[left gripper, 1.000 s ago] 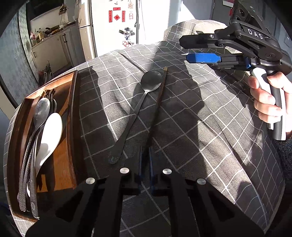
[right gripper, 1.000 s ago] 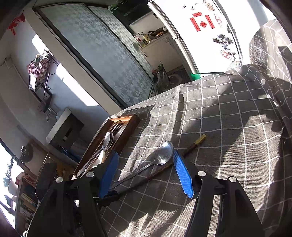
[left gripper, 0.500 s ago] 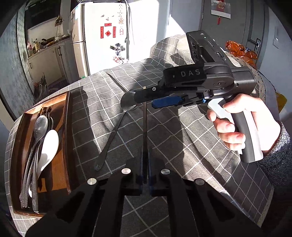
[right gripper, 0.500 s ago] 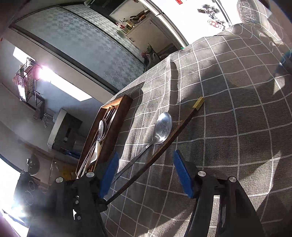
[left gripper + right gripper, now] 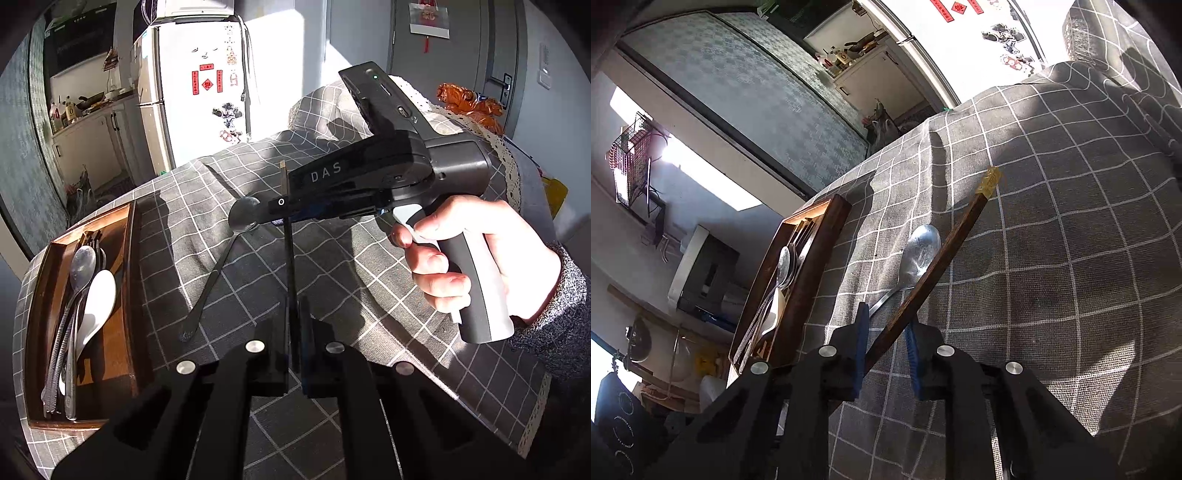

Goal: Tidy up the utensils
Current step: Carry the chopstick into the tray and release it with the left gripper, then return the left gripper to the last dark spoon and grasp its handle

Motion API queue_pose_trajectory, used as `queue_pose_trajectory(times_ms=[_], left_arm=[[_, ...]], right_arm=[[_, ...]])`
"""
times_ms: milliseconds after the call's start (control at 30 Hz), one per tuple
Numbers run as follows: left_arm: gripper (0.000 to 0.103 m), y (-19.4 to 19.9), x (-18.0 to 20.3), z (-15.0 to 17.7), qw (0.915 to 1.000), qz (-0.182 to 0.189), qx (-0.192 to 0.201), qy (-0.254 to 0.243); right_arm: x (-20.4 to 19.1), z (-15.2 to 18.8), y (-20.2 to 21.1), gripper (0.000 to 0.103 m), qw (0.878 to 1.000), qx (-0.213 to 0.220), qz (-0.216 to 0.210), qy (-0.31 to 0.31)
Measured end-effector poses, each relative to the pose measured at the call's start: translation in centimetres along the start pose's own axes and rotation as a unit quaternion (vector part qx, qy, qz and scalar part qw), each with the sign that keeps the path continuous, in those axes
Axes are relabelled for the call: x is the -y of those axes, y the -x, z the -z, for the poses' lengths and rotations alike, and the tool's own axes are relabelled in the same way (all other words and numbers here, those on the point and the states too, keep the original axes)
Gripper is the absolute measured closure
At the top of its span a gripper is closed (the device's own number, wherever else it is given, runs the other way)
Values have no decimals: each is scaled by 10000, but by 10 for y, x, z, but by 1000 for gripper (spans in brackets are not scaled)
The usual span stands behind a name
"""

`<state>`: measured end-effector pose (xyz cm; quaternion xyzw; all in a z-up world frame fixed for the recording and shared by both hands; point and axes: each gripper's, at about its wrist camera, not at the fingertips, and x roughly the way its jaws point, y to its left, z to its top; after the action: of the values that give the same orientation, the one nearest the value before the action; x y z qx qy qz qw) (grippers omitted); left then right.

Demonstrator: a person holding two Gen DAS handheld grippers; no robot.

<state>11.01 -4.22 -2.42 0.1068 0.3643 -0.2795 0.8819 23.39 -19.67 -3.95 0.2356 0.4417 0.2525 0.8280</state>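
Observation:
My left gripper [image 5: 294, 314] is shut on the thin end of a dark wooden chopstick [image 5: 289, 258] and holds it raised above the table. My right gripper [image 5: 886, 332] has its blue pads narrowed around the middle of the same chopstick [image 5: 945, 251], with a small gap still showing on the left side. The right gripper [image 5: 273, 218] crosses the left wrist view over the chopstick. A metal spoon [image 5: 218, 258] lies on the checked cloth beside it; it also shows in the right wrist view [image 5: 919, 251]. A wooden tray [image 5: 127, 280] at the left holds several spoons.
The tray [image 5: 820, 258] sits at the table's left edge. The grey checked tablecloth [image 5: 369, 302] covers the round table. A fridge [image 5: 199, 92] and kitchen counter stand beyond the far edge. A lace-covered chair back [image 5: 461, 122] is at the far right.
My left gripper has lifted the chopstick off the cloth. My right gripper has come in over it and narrowed its jaws from wide open to nearly closed around the chopstick.

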Motion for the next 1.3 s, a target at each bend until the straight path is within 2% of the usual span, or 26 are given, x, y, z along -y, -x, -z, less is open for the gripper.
queue_pose_trajectory(times_ms=[167,367,467,600,700,867,900,933,1000,1167,1300], left_arm=[[97,15,-15,6,9998,-32,148,139],[97,42,-52,26,9977,-362,201,534],[97,52,-76,37,9944,-613,194,839],[97,61,-98,49,9895,-1023,161,1013],[97,64,-112,53,9857,-1189,135,1190],[98,62,-130,54,9812,-1380,91,1347],[98,63,-131,54,9805,-1405,94,1372],[98,62,-133,55,9804,-1389,80,1396],[98,63,-138,53,9795,-1446,78,1403],[97,60,-147,49,9778,-1575,66,1382],[97,51,-153,49,9765,-1690,-39,1334]], right_arm=[[-25,-9,-9,86,9997,-85,-100,189],[-77,-12,-55,87,9972,-388,-350,539],[-101,-9,-84,87,9956,-530,-411,649],[-127,-11,-116,87,9930,-730,-525,764],[-145,-14,-135,87,9916,-810,-397,927],[-154,-12,-151,84,9910,-917,-246,943],[-156,-11,-148,74,9913,-861,-210,974],[-156,-11,-144,60,9916,-804,-231,982],[-157,-11,-133,46,9917,-711,-352,1016],[-144,-13,-98,41,9928,-458,-489,991],[-125,-16,-69,37,9925,-149,-161,1204]])
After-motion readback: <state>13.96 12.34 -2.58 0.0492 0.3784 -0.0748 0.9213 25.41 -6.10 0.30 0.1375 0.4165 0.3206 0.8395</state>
